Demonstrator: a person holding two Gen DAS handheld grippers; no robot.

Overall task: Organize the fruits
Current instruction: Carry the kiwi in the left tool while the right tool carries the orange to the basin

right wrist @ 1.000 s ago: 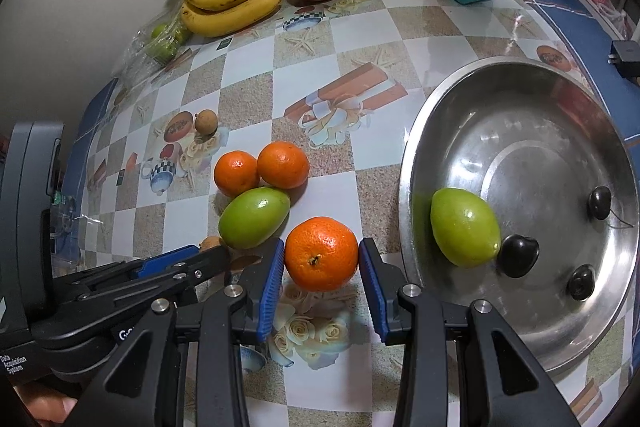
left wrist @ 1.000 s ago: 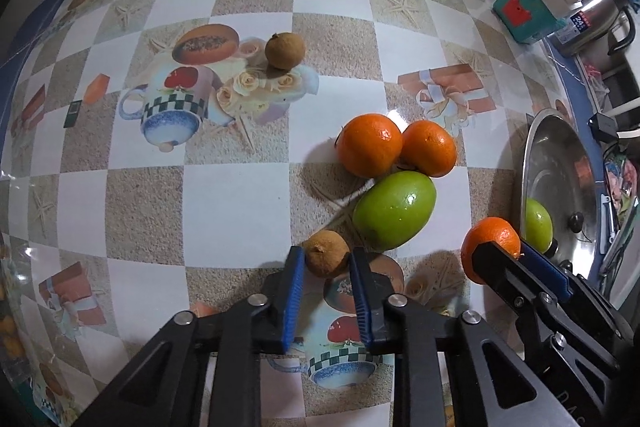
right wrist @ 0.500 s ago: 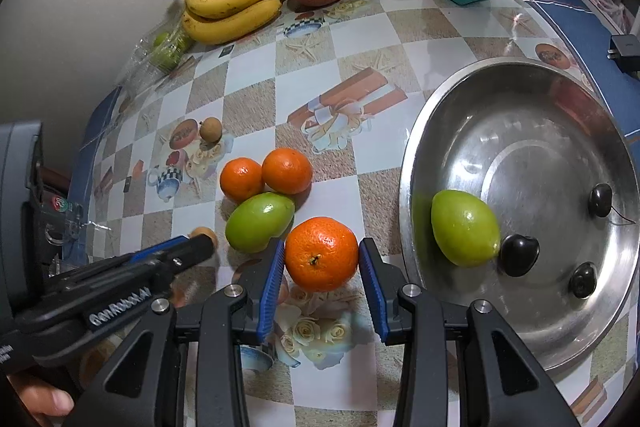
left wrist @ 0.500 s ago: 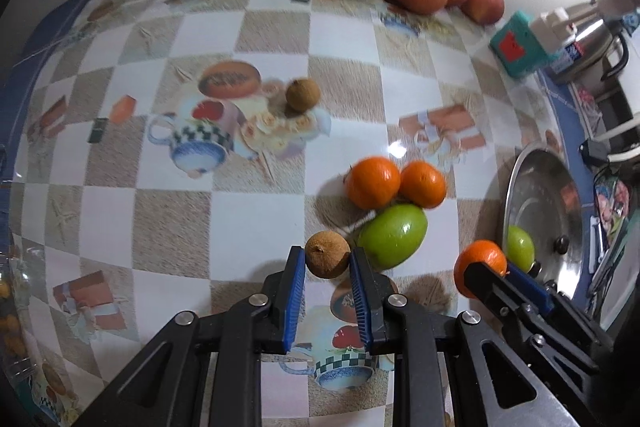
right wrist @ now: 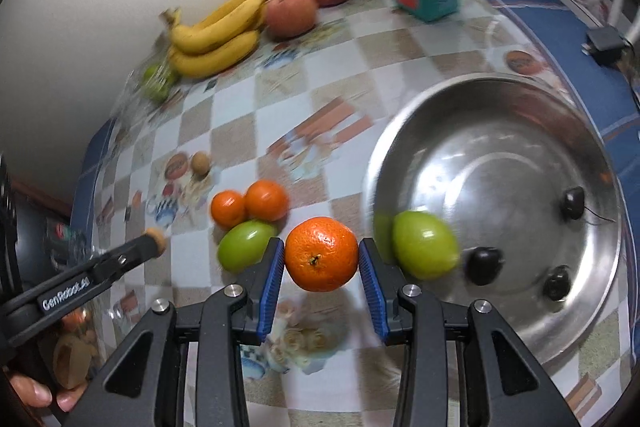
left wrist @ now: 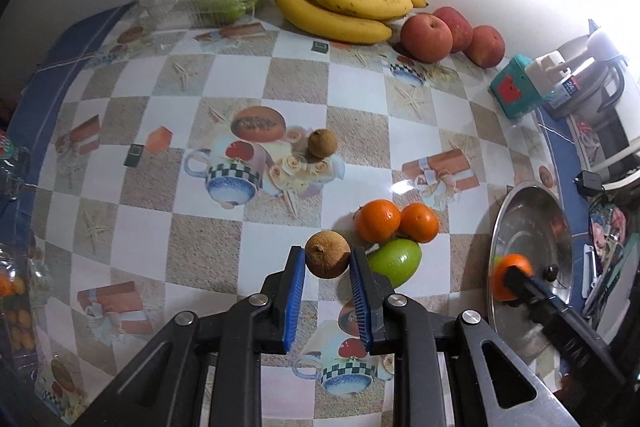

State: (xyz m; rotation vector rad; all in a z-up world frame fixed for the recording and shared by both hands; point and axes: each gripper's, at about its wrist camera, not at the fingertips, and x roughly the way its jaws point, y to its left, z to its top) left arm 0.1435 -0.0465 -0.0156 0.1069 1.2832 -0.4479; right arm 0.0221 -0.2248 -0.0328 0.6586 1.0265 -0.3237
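Both tongs carry fruit clear of the tabletop (left wrist: 120, 227), probably bound for the steel bowl (right wrist: 500, 95): the left tongs (left wrist: 327, 261) clamped on a small brown fruit (left wrist: 327, 254), the right tongs (right wrist: 321, 255) clamped on 1 orange (right wrist: 321, 253) beside the blurred bowl rim.

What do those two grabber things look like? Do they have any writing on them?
Both the left gripper and right gripper have chunky black frames with silver bolts and ridged blue pads. White lettering along the left one's side reads GenRobot.AI.

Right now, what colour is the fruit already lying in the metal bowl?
Green fruit, in the steel bowl; clearest in the right wrist view.
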